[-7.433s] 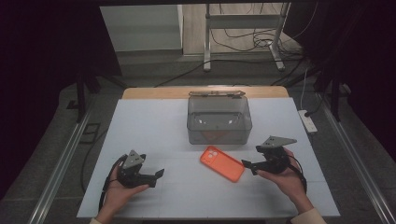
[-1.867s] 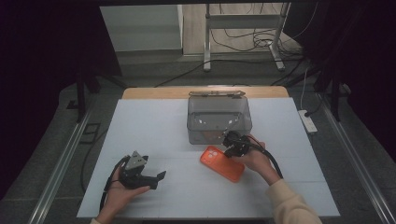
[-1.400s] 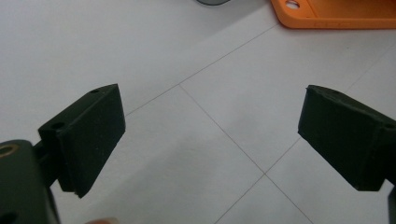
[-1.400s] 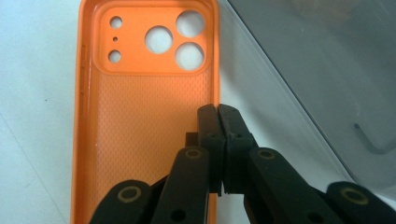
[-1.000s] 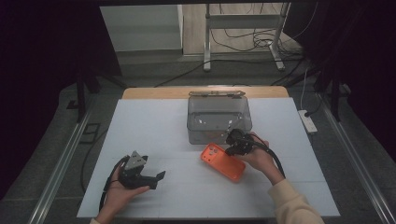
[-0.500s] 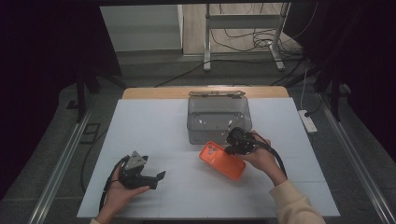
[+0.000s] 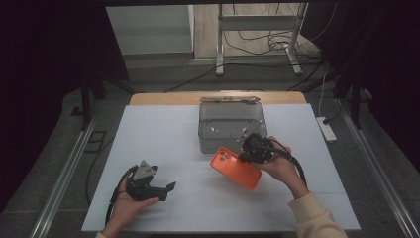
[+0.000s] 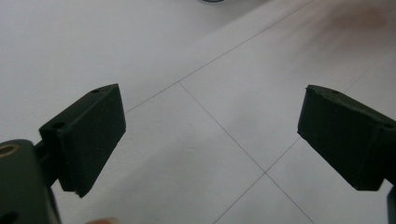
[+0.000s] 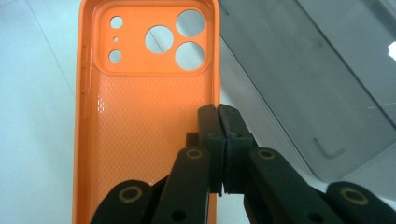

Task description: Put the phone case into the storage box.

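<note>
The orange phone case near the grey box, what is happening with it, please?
A person works at a white table with a gripper in each hand. The right gripper has its fingers shut on the side wall of the orange phone case and holds it tilted, just in front of the open grey box. The left gripper rests apart, fingers open, holding nothing.

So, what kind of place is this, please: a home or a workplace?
Probably a lab or test room, not a home. The white table stands alone on a grey floor, loose cables lie around a metal stand behind it, and a power strip sits at the table's edge.
</note>
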The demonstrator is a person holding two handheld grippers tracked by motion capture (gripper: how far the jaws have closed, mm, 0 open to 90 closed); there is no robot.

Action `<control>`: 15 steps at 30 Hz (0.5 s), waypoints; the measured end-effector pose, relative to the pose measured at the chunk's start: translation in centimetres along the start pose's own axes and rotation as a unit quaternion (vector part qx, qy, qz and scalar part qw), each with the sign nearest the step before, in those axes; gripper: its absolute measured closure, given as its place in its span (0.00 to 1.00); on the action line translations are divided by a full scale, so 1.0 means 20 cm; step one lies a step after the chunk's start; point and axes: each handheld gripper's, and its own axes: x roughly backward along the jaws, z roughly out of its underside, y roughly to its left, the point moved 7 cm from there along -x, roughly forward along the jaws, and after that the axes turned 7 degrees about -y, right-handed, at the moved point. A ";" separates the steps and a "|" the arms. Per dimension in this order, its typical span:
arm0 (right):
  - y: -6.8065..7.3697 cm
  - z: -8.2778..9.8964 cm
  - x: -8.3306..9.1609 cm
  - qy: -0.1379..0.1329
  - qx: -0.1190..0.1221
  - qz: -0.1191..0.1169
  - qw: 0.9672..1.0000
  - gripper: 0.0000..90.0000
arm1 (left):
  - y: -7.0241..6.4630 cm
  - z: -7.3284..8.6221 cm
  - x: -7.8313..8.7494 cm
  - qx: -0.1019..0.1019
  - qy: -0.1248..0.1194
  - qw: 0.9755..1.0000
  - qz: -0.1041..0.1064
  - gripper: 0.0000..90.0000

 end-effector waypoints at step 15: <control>0.03 -0.04 0.09 -0.020 0.009 0.007 1.000 0.98 | 0.00 0.01 0.00 0.000 0.005 1.000 0.000 0.09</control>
